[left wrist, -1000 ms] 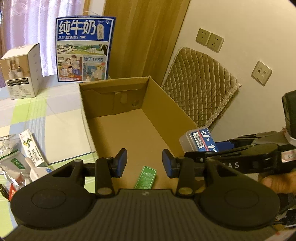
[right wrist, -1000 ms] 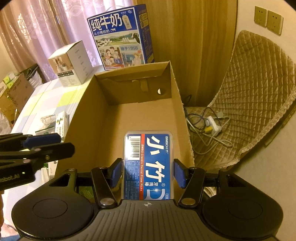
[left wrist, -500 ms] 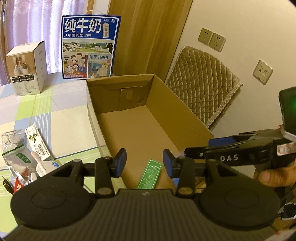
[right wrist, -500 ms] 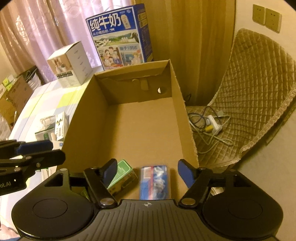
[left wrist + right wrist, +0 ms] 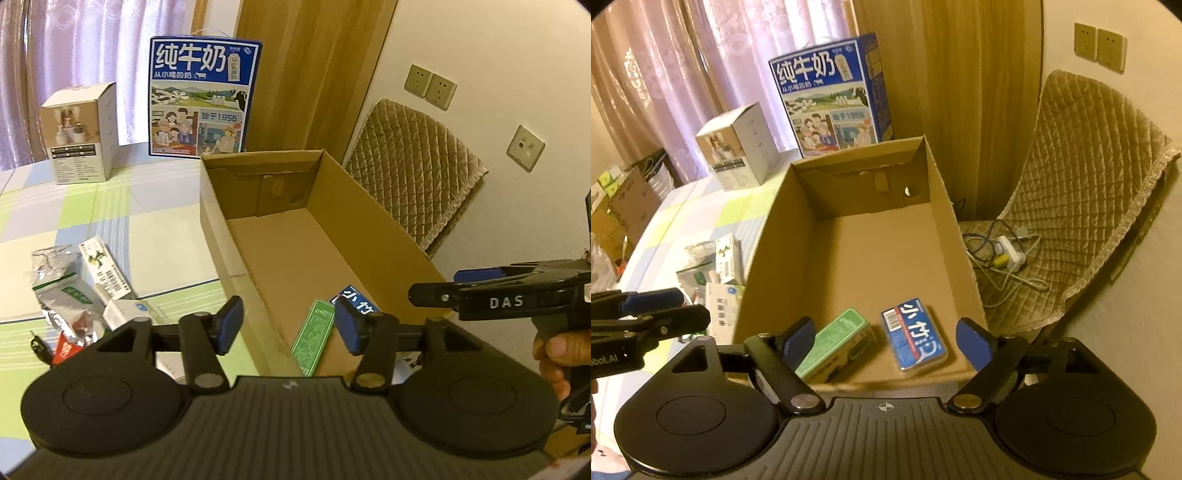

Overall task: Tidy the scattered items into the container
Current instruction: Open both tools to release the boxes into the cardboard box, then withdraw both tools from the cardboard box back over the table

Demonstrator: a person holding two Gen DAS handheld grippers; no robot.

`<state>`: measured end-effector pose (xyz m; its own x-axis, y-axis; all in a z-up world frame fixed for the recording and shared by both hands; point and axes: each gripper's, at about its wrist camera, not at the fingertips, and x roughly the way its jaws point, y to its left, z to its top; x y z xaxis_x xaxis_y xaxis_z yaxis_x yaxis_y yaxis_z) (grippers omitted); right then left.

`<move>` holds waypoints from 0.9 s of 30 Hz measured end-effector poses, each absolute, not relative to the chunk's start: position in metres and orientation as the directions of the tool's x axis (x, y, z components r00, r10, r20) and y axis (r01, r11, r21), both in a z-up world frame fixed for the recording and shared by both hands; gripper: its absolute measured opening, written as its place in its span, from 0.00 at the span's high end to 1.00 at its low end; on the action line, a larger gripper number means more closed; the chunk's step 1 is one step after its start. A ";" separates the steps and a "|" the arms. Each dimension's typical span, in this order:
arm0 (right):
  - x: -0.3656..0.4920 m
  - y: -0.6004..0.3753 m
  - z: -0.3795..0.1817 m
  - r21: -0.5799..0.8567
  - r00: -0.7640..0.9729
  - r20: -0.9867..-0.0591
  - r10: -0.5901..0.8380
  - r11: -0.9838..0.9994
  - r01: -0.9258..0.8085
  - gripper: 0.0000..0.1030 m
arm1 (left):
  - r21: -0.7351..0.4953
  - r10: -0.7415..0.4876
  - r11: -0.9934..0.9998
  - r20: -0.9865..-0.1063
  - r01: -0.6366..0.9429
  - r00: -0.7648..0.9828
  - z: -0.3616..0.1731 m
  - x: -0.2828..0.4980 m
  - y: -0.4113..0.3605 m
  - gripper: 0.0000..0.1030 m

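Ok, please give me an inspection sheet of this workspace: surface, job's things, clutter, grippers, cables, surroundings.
Surface: table with checked cloth.
Job's things: cardboard box holds green box and blue floss-pick case; packets and small boxes lie scattered outside, left of it.
Clutter: milk carton and white box behind.
Grippers: left gripper opening, nothing between; right gripper opening, empty, above the box.
Cables: power strip with cord on chair.
Surroundings: quilted chair, curtains, wall sockets.
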<state>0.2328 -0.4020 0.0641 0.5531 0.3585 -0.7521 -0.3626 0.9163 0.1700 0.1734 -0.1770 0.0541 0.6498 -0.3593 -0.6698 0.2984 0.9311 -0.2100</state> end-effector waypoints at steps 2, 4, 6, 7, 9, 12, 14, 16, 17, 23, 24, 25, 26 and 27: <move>0.222 -0.399 0.068 0.168 0.556 -0.747 0.363 0.914 -0.370 0.17 | -0.204 -0.351 0.934 -0.670 0.292 0.654 0.056 0.165 -0.172 0.44; 0.211 -0.395 0.071 0.160 0.560 -0.744 0.365 0.911 -0.381 0.13 | -0.202 -0.343 0.938 -0.671 0.283 0.658 0.058 0.158 -0.166 0.42; 0.200 -0.391 0.074 0.158 0.560 -0.741 0.370 0.907 -0.390 0.11 | -0.202 -0.335 0.941 -0.670 0.272 0.662 0.059 0.150 -0.159 0.41; 0.194 -0.389 0.075 0.158 0.559 -0.741 0.373 0.905 -0.395 0.10 | -0.203 -0.333 0.942 -0.668 0.267 0.666 0.060 0.146 -0.156 0.39; 0.184 -0.385 0.076 0.159 0.556 -0.739 0.381 0.900 -0.405 0.08 | -0.203 -0.325 0.945 -0.665 0.256 0.672 0.062 0.138 -0.149 0.35; 0.171 -0.378 0.077 0.159 0.549 -0.739 0.390 0.893 -0.420 0.05 | -0.201 -0.314 0.949 -0.664 0.242 0.679 0.064 0.127 -0.138 0.33; 0.163 -0.374 0.076 0.160 0.543 -0.741 0.395 0.889 -0.429 0.03 | -0.199 -0.306 0.952 -0.665 0.233 0.682 0.064 0.120 -0.131 0.30; 0.156 -0.369 0.076 0.159 0.538 -0.742 0.399 0.885 -0.437 0.02 | -0.196 -0.300 0.954 -0.664 0.227 0.685 0.065 0.113 -0.124 0.25; 0.153 -0.368 0.076 0.161 0.536 -0.743 0.401 0.884 -0.439 0.02 | -0.194 -0.298 0.955 -0.665 0.226 0.685 0.066 0.110 -0.121 0.25; 0.132 -0.355 0.074 0.177 0.505 -0.754 0.421 0.870 -0.461 0.02 | -0.186 -0.272 0.962 -0.669 0.199 0.692 0.065 0.092 -0.094 0.14; 0.128 -0.352 0.073 0.181 0.498 -0.755 0.427 0.865 -0.468 0.02 | -0.181 -0.265 0.964 -0.670 0.193 0.693 0.065 0.089 -0.087 0.12; 0.124 -0.348 0.072 0.182 0.491 -0.756 0.432 0.860 -0.476 0.02 | -0.175 -0.257 0.966 -0.672 0.188 0.695 0.066 0.086 -0.081 0.10; 0.121 -0.344 0.071 0.183 0.486 -0.757 0.437 0.856 -0.484 0.02 | -0.166 -0.246 0.969 -0.673 0.183 0.697 0.066 0.083 -0.075 0.09; 0.118 -0.340 0.070 0.183 0.482 -0.757 0.441 0.852 -0.491 0.02 | -0.153 -0.233 0.972 -0.675 0.176 0.700 0.066 0.080 -0.069 0.08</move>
